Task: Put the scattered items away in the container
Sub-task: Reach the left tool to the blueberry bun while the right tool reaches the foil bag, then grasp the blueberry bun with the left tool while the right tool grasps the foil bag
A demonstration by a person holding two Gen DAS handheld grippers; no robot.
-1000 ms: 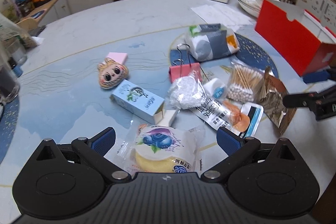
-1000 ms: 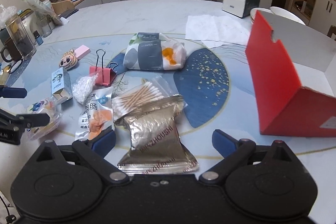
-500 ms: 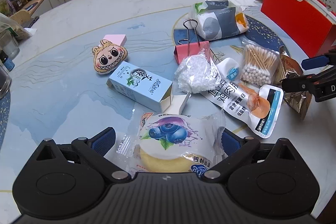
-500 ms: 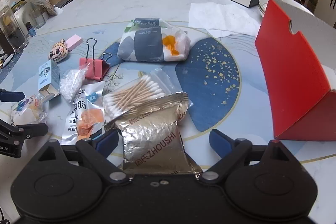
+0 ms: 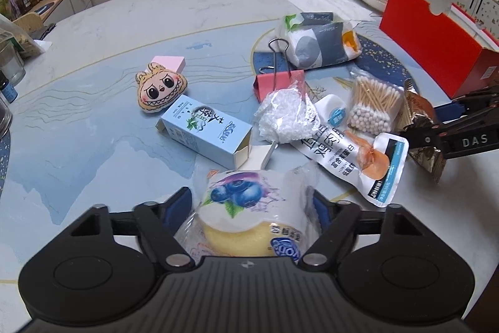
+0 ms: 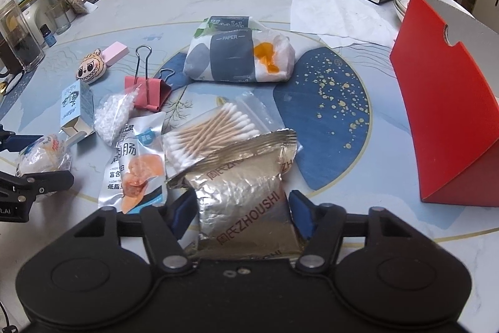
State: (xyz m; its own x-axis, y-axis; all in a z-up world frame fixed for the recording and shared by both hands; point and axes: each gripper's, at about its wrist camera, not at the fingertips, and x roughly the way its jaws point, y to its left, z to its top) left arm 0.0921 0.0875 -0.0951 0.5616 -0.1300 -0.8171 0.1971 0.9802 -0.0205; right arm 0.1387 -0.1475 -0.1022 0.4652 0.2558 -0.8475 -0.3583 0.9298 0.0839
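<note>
The left gripper (image 5: 251, 205) has the blueberry cake (image 5: 249, 217) between its jaws, which are closing; the blue pads sit against the crinkled wrapper on both sides. The cake lies on the table (image 5: 93, 145) at the near end of the clutter, just in front of the blue box (image 5: 205, 130). It is a round yellow sponge in a clear bag, with a white label showing blueberries and green leaves.

The right gripper (image 6: 241, 208) straddles the silver packet (image 6: 246, 202), its jaws closing too. The left pad touches the packet's edge; whether the right pad touches I cannot tell. The packet lies flat on the table's near edge, its crimped top end resting over the bag of cotton swabs (image 6: 212, 136). It is crumpled foil with red lettering along its length.

Left of the packet lies a white pouch (image 6: 137, 167) with an orange picture, then a bag of white beads (image 6: 112, 114) and a red binder clip (image 6: 148, 92). The red container (image 6: 449, 120) stands open on the right, well apart from both grippers.
</note>
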